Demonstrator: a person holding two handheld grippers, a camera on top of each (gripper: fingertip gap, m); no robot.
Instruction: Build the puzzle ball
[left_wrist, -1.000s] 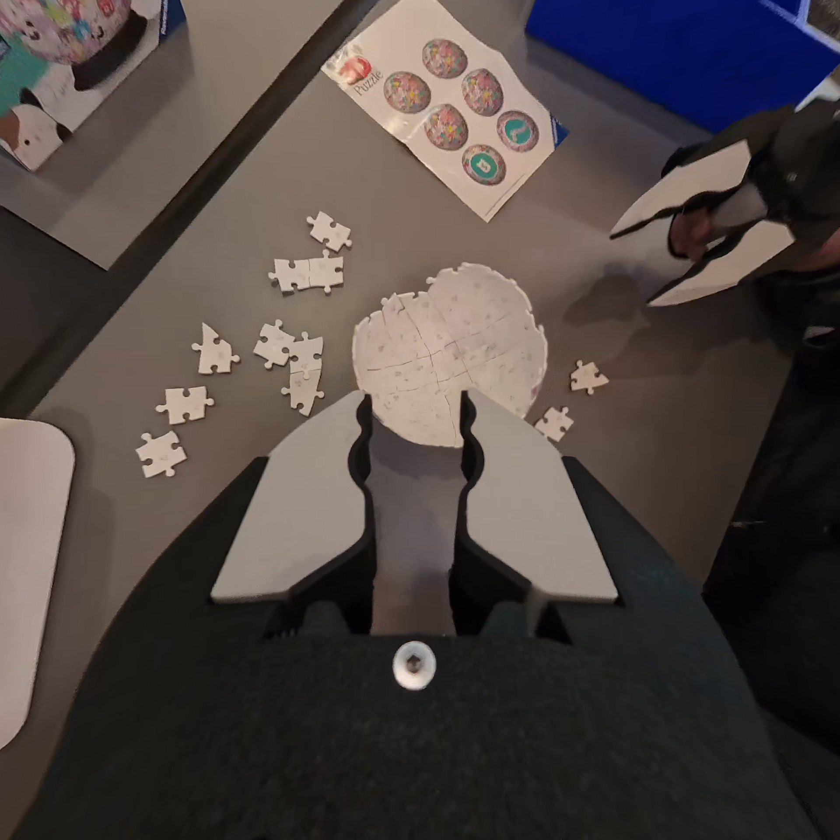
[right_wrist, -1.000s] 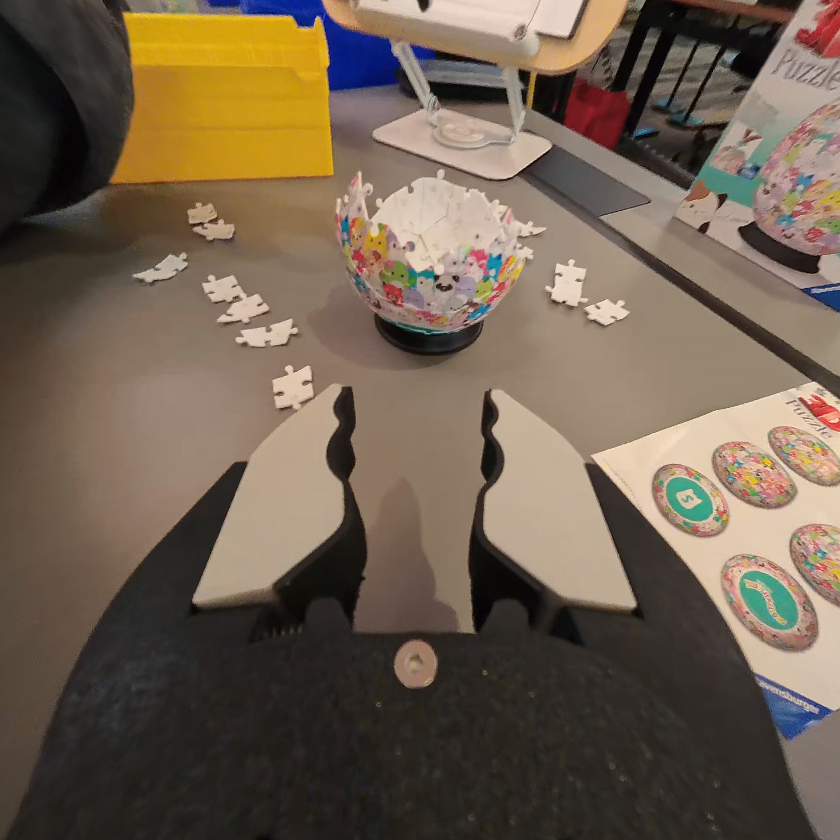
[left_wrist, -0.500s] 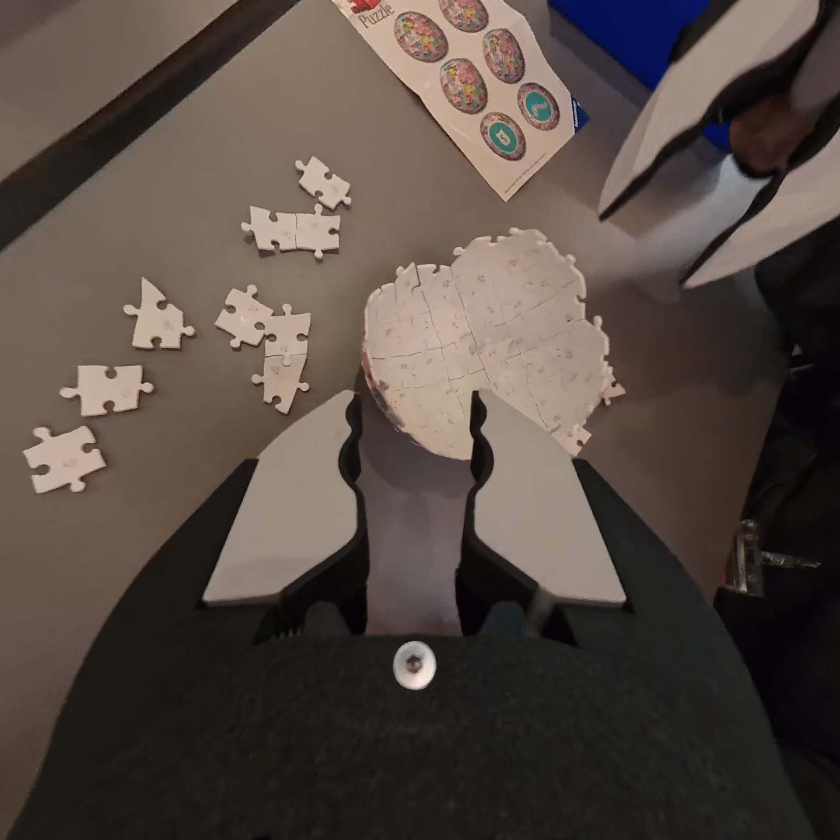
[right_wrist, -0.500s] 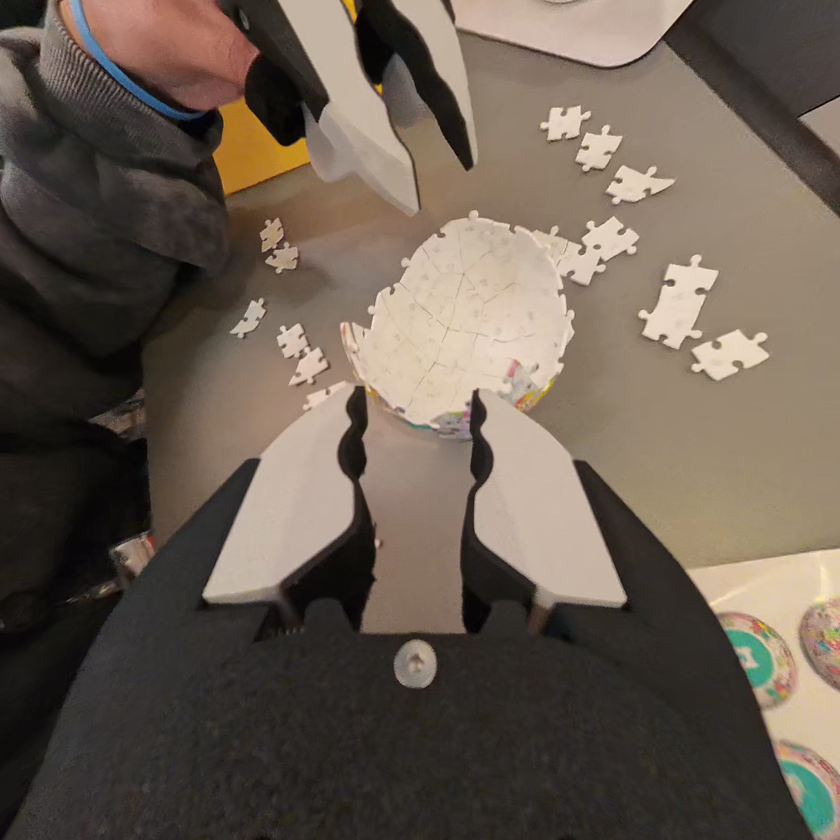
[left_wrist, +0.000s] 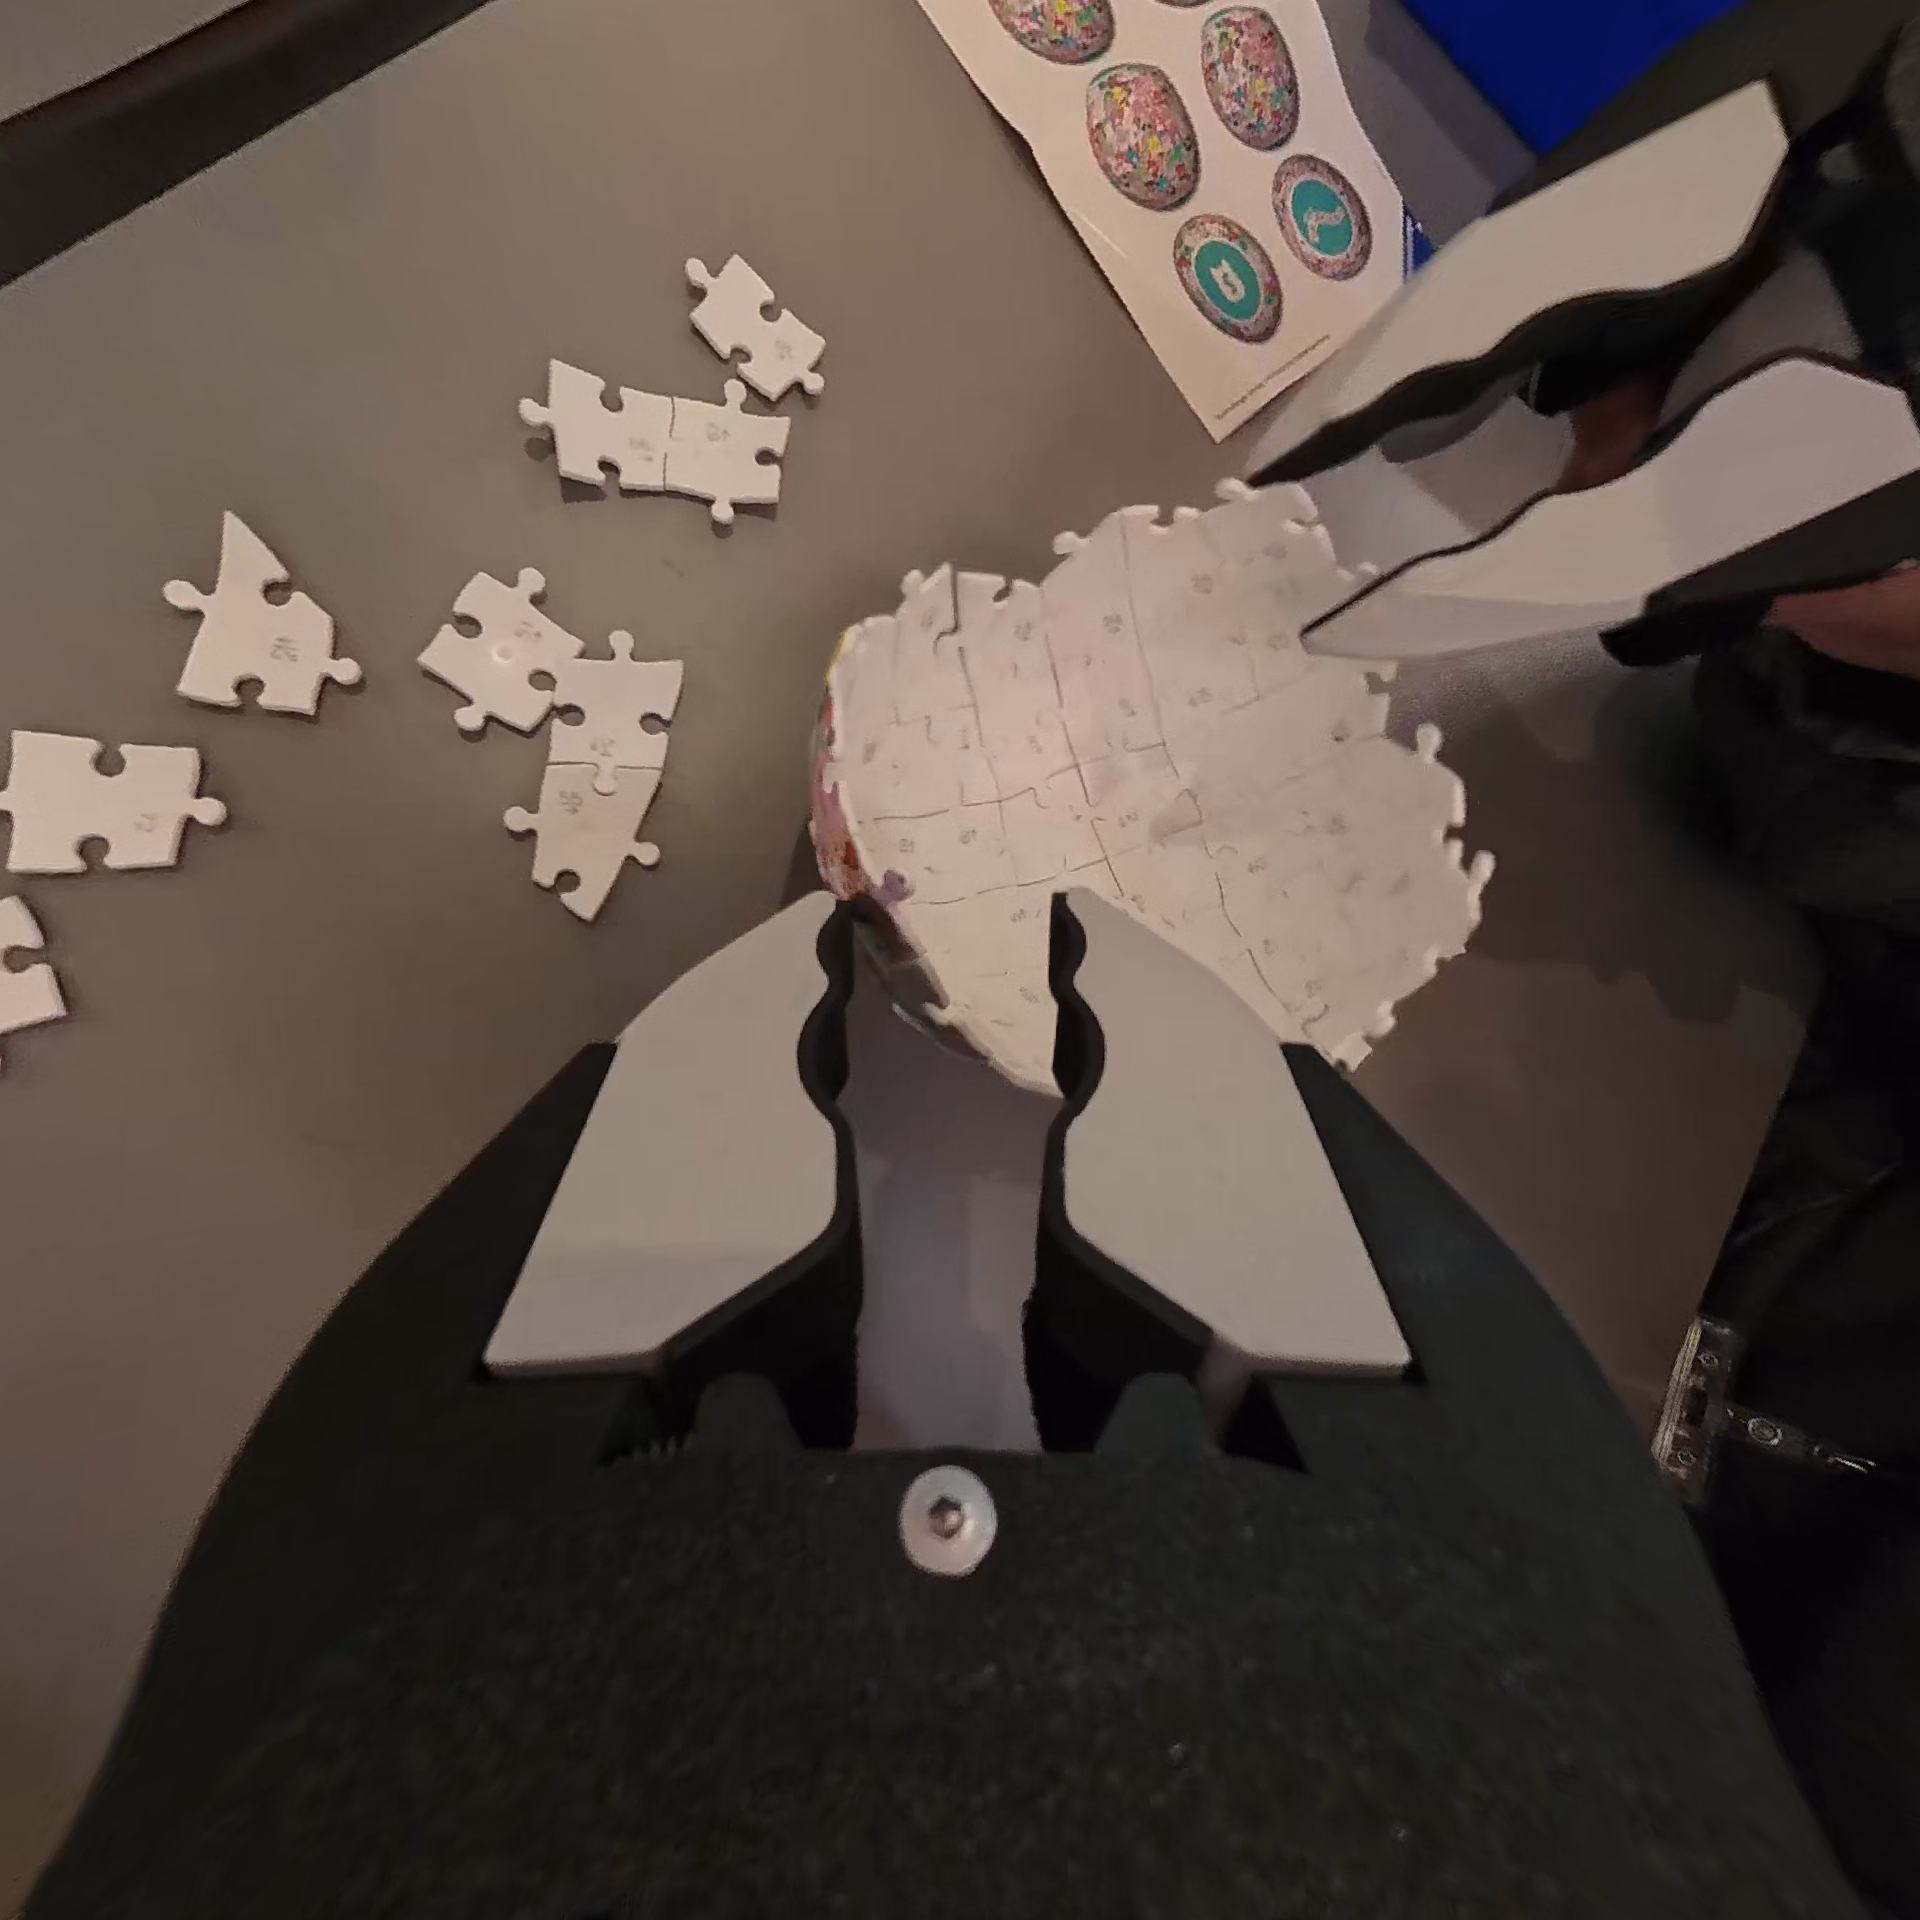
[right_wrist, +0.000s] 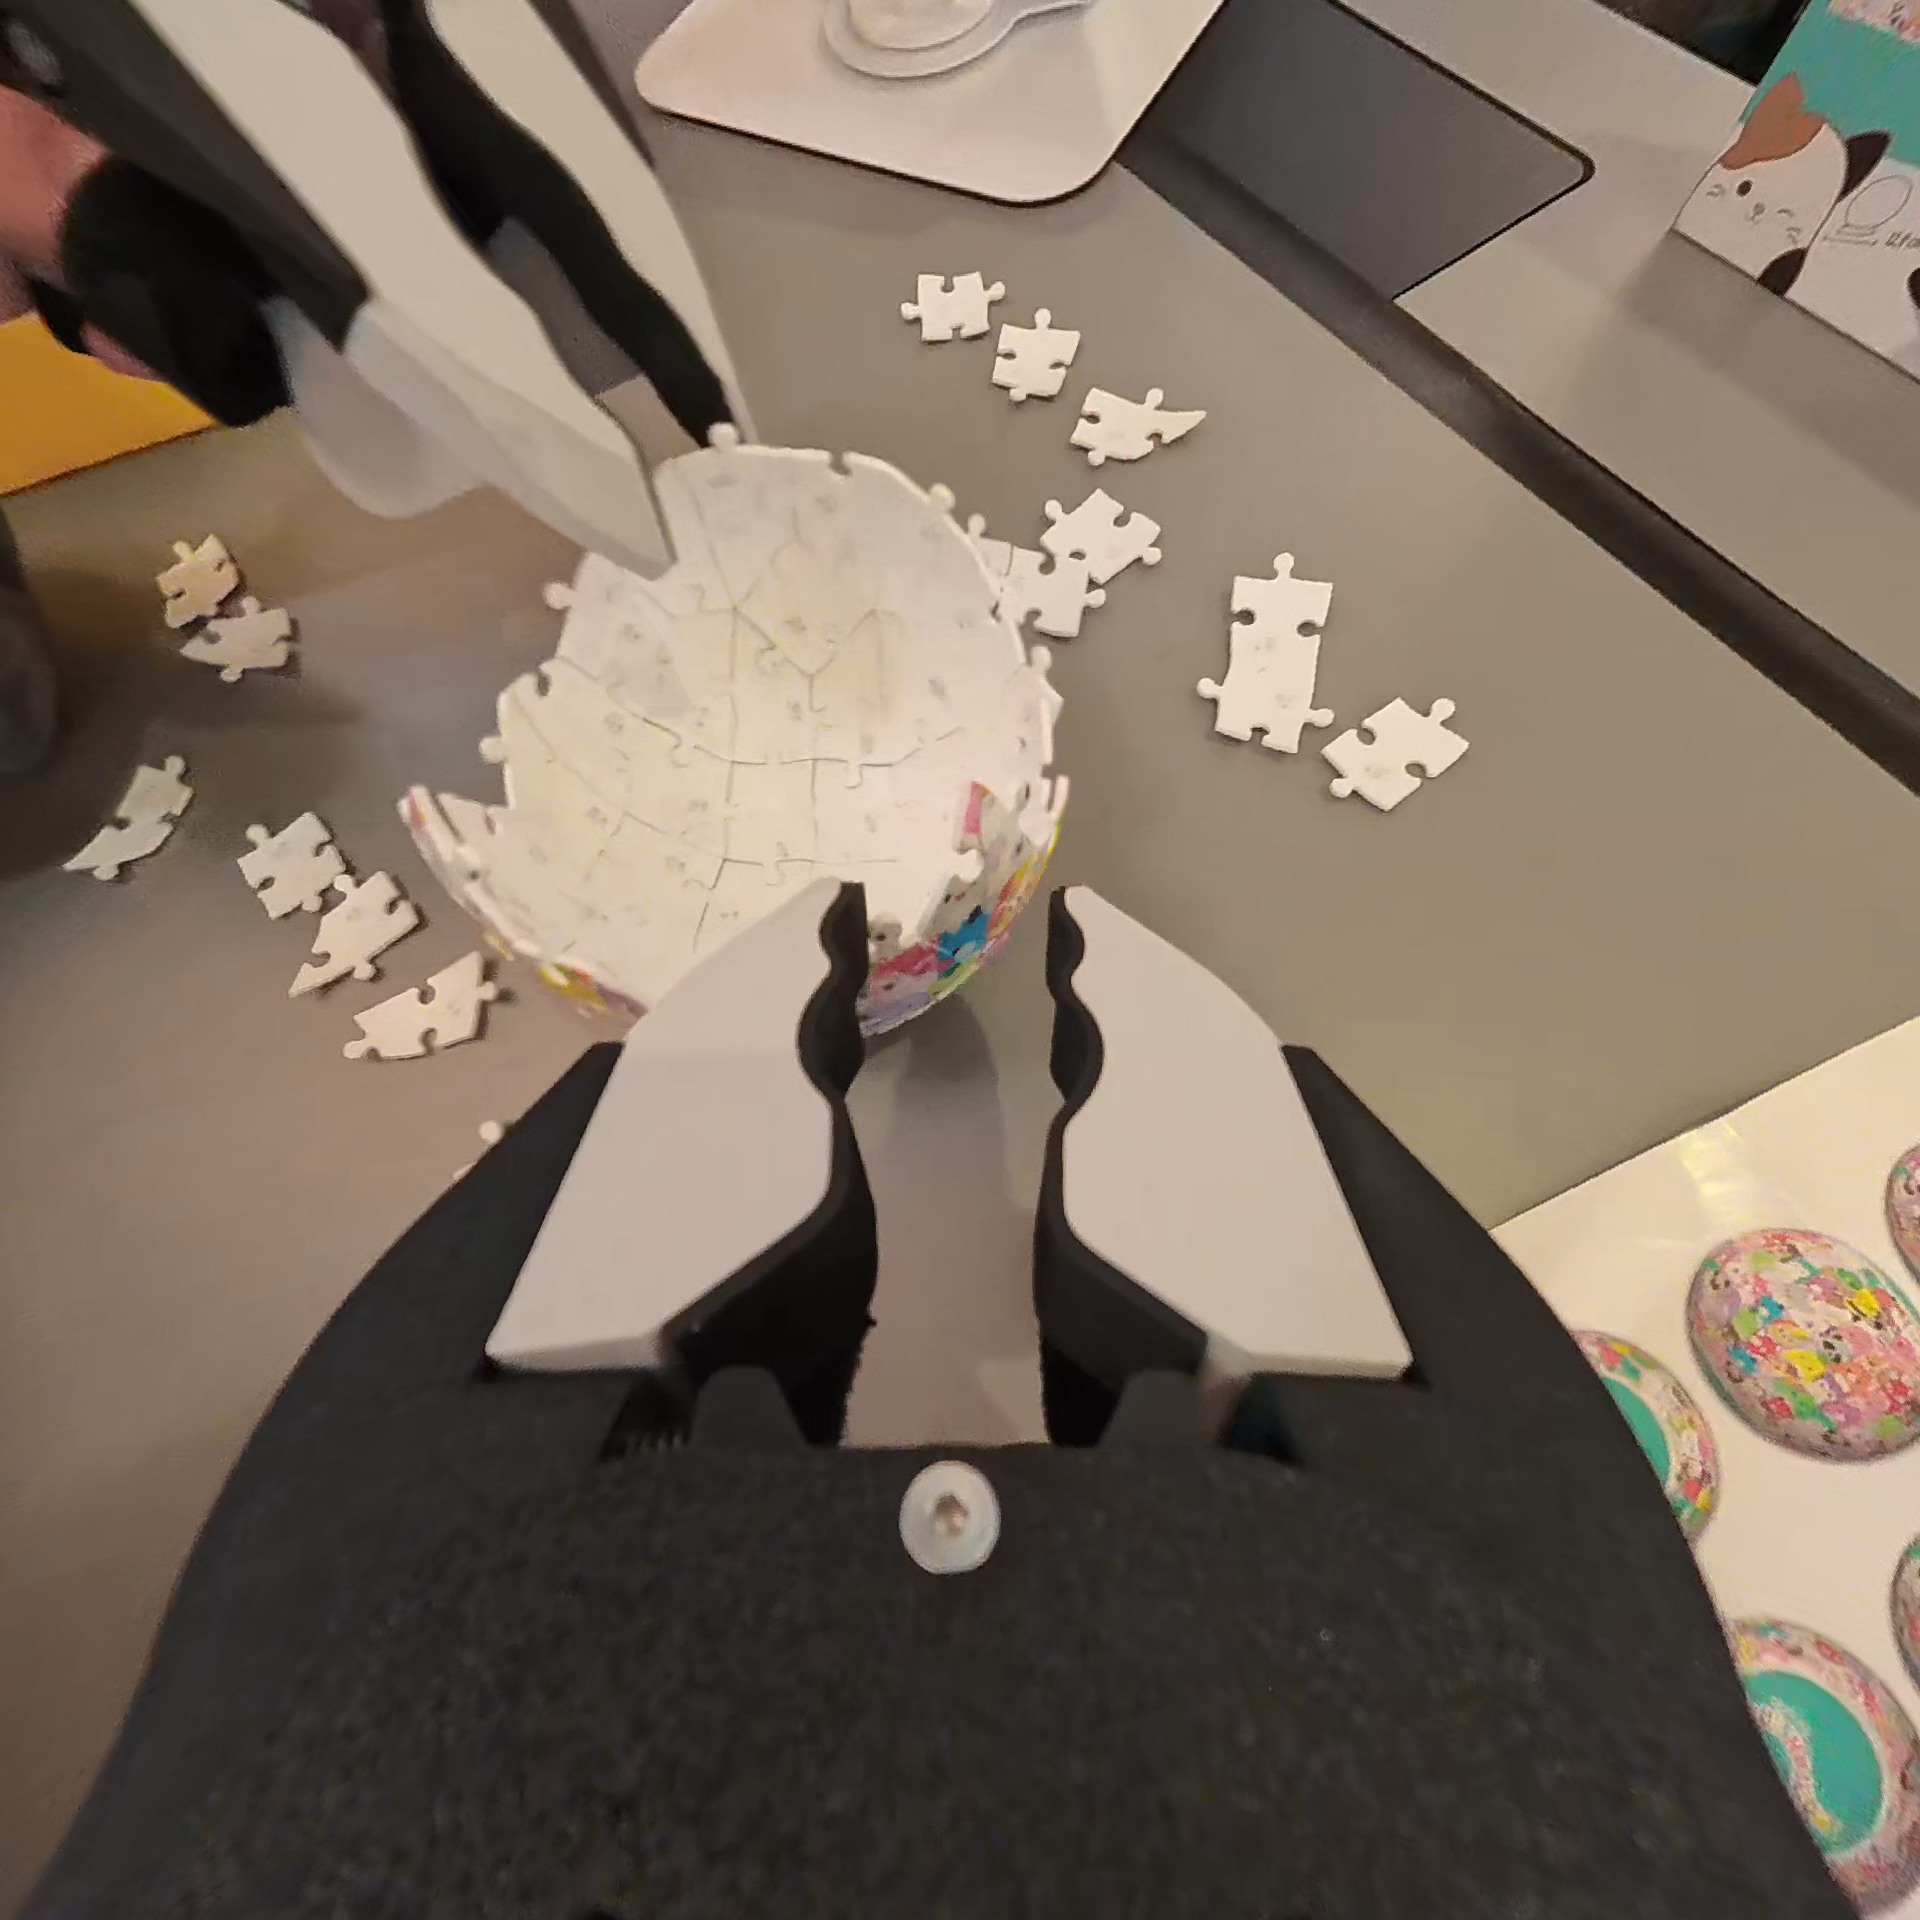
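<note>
Two grippers flank the half-built puzzle ball (left_wrist: 1122, 769), a white-lined bowl with a colourful outside, sitting on the matte grey table (left_wrist: 343, 1091). Left gripper (left_wrist: 948, 920) and right gripper (right_wrist: 954, 906) each straddle its jagged rim, jaws spread. Flat white loose pieces (left_wrist: 613, 758) lie scattered alongside.

- looks like an office or lab workspace, not a home
- plain grey table (right_wrist: 1455, 935) butted against a second desk, with a dark seam between them
- white flat stand base (right_wrist: 914, 114) at the far edge
- yellow bin (right_wrist: 62, 405) to one side
</note>
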